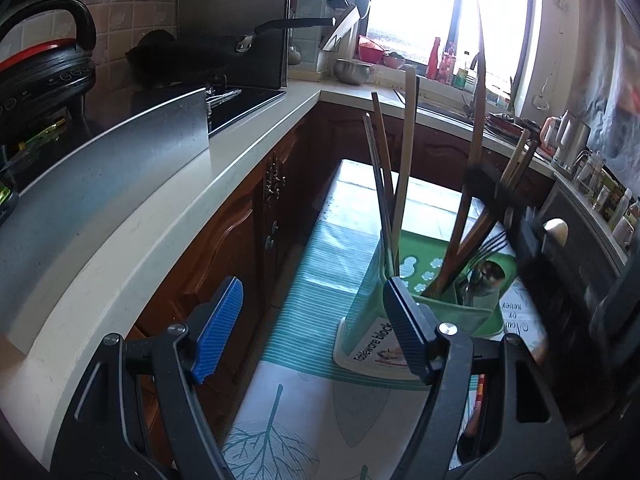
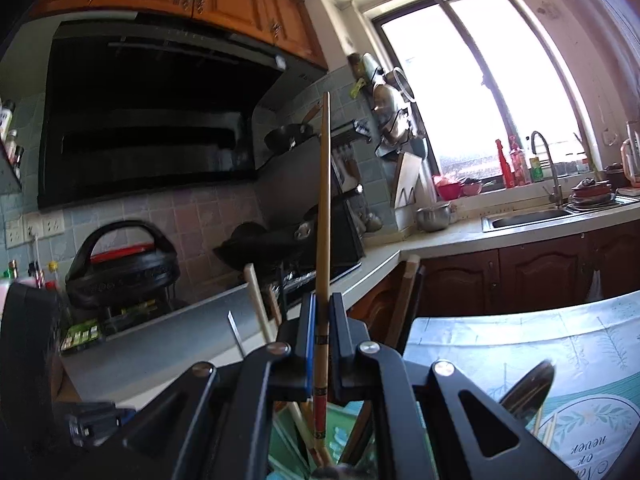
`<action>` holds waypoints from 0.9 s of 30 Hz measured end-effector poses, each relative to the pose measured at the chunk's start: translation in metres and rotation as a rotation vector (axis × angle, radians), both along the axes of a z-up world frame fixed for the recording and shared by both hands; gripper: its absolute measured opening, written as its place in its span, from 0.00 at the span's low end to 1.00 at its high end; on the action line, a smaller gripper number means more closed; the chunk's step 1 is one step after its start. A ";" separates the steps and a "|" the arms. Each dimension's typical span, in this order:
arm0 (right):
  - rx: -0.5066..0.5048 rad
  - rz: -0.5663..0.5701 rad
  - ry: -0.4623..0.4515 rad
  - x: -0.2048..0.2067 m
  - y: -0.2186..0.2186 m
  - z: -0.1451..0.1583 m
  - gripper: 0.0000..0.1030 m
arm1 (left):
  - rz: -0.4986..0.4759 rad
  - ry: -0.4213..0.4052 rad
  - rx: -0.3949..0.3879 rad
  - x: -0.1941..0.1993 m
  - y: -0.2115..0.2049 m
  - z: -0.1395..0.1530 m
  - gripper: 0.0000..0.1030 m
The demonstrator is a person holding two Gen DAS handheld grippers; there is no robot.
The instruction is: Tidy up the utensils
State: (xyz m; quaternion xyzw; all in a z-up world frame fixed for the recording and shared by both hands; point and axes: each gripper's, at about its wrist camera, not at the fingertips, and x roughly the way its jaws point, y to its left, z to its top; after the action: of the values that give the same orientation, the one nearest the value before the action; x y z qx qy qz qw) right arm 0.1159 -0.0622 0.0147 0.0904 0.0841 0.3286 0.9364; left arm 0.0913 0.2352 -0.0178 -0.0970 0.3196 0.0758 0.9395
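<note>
While my right gripper [image 2: 323,320] pinches a single bamboo chopstick [image 2: 325,208] hard between its pads, the stick stands nearly upright, its pale top rising across the dark range hood [image 2: 152,120] and its red, patterned lower end dropping towards the green utensil holder [image 2: 288,440] directly below my jaws. Wooden handles and a spoon bowl crowd the holder's compartments down there, though the view is too tight for me to say which compartment the chopstick's tip is in.

Over on the other side, my left gripper [image 1: 316,328] is spread wide, blue pads apart, nothing between them. It hangs beside the holder [image 1: 452,304], with its right finger [image 1: 408,332] overlapping the holder's near corner; I cannot tell whether it actually touches. From here I see the holder standing on the patterned tablecloth [image 1: 320,256], a label reading "Tableware block" on its front face. Several long chopsticks [image 1: 384,184] lean in its left section, dark wooden utensils [image 1: 464,240] angle out of the middle, and a fork and a metal spoon [image 1: 486,274] sit in the near right section. My right gripper's black body [image 1: 536,240] shows blurred just above and behind the holder, gripping its stick there.

Along the left runs the white countertop [image 1: 168,216], with a steel cleaver blade [image 1: 120,160] lying on it, a black pressure cooker [image 1: 44,68] behind, and a wok [image 1: 192,56] on the stove. Bright window light washes out the sink corner.
</note>
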 end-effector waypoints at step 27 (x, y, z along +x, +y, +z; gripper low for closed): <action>-0.166 0.062 0.174 -0.038 -0.034 -0.021 0.33 | -0.035 -0.004 0.023 -0.010 -0.027 0.010 0.69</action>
State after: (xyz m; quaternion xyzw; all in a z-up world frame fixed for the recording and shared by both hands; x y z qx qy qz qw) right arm 0.0775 -0.0957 -0.0061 0.0380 0.1949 0.3401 0.9192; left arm 0.0810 0.2083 -0.0074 -0.0808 0.3185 0.0628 0.9424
